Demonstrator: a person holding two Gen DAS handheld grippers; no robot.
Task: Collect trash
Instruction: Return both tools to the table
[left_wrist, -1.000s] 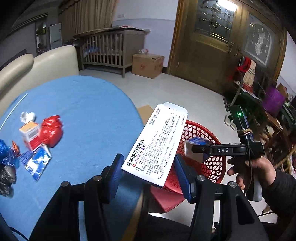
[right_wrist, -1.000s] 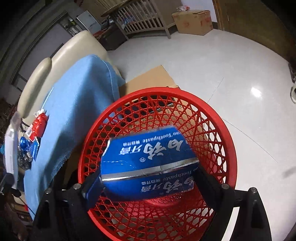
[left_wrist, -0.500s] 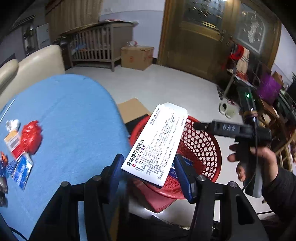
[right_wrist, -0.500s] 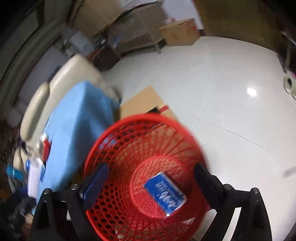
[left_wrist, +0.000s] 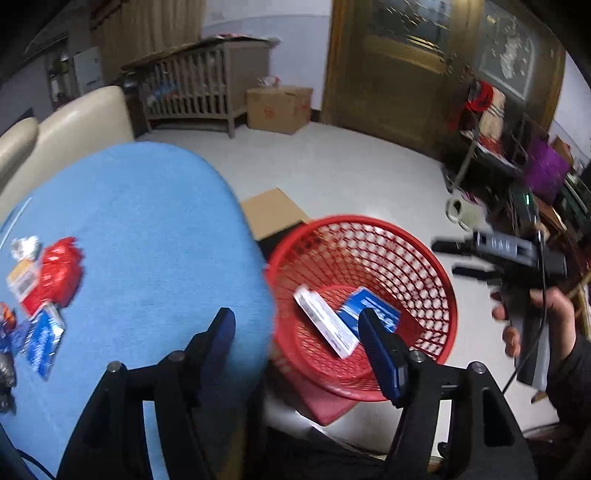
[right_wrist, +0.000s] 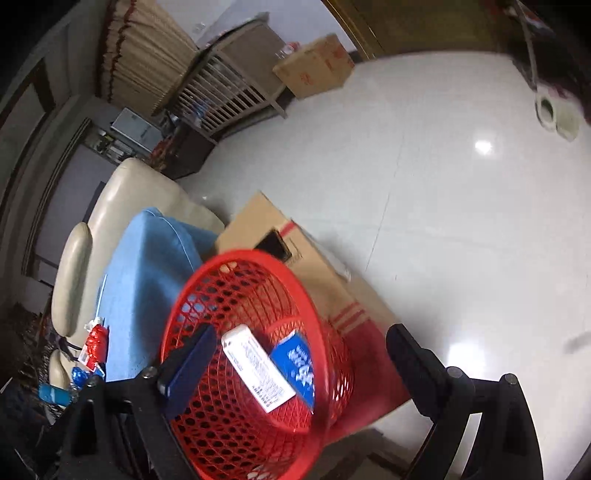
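Your left gripper (left_wrist: 295, 334) has just been opening its jaws; they stand apart with nothing between them, above the edge of the blue table (left_wrist: 147, 240) and the red basket (left_wrist: 436, 266). The white box (left_wrist: 325, 321) and the blue box (left_wrist: 373, 310) lie side by side on the basket floor. Your right gripper (right_wrist: 299, 354) is wide open and empty too. More wrappers (left_wrist: 55, 273) lie on the table, well apart from the basket.
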